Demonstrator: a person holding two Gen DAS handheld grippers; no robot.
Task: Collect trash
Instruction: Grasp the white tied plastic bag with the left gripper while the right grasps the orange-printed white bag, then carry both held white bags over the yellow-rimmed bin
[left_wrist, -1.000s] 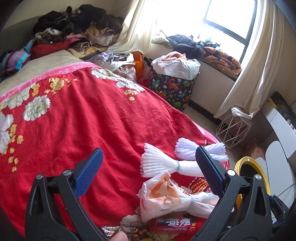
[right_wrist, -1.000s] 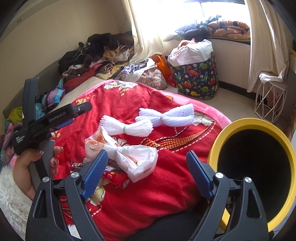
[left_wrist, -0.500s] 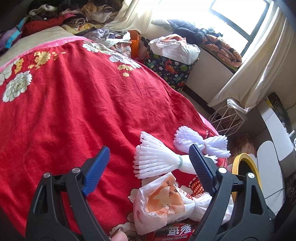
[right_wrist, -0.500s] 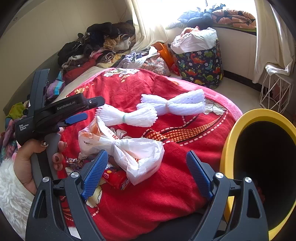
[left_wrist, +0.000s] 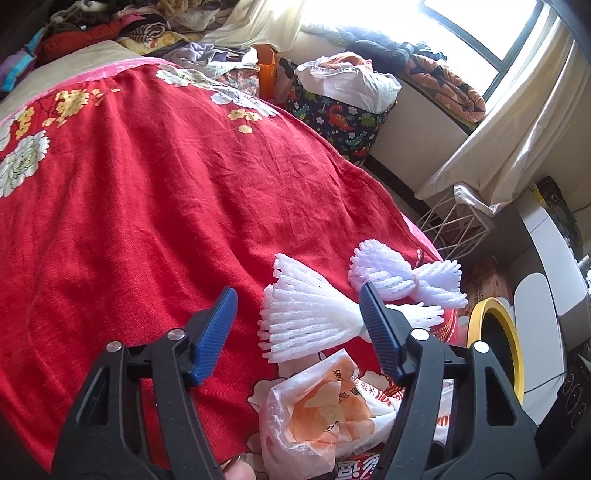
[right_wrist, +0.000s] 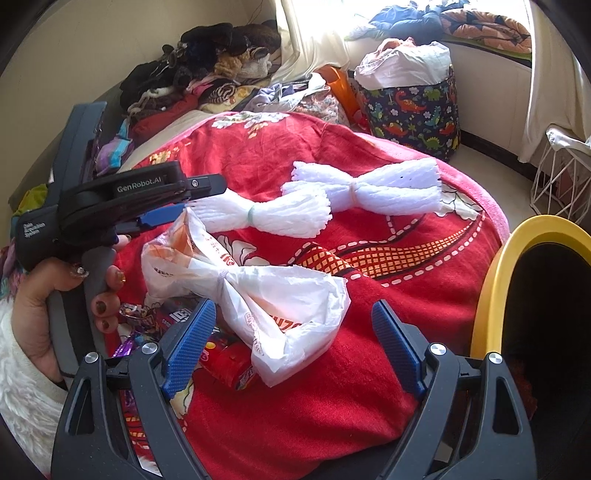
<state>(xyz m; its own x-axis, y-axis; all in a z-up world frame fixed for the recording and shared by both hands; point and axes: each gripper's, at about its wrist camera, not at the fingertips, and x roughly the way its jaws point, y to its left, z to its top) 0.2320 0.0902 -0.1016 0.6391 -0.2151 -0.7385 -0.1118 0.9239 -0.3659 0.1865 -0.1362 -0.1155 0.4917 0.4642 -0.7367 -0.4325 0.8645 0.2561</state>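
Note:
On the red bedspread (left_wrist: 129, 206) lie two white foam nets tied in the middle, a nearer one (left_wrist: 314, 314) (right_wrist: 273, 218) and a farther one (left_wrist: 402, 273) (right_wrist: 369, 192). A tied white and orange plastic bag (left_wrist: 321, 413) (right_wrist: 243, 280) lies in front of them, over a red snack wrapper (right_wrist: 225, 365). My left gripper (left_wrist: 299, 332) is open, its fingers on either side of the nearer foam net, not gripping it. My right gripper (right_wrist: 291, 339) is open and empty above the plastic bag. A yellow-rimmed black bin (right_wrist: 495, 295) (left_wrist: 484, 317) stands beside the bed at the right.
Small candy wrappers (right_wrist: 136, 314) lie by the left hand. A dinosaur-print basket (right_wrist: 413, 110) with a white bag, a white wire basket (right_wrist: 561, 184), curtains and a pile of clothes (right_wrist: 207, 59) are beyond the bed.
My left gripper has moved forward and down toward the nearer foam net, which now lies between its fingers. My right gripper has moved closer to the plastic bag. Both stay open.

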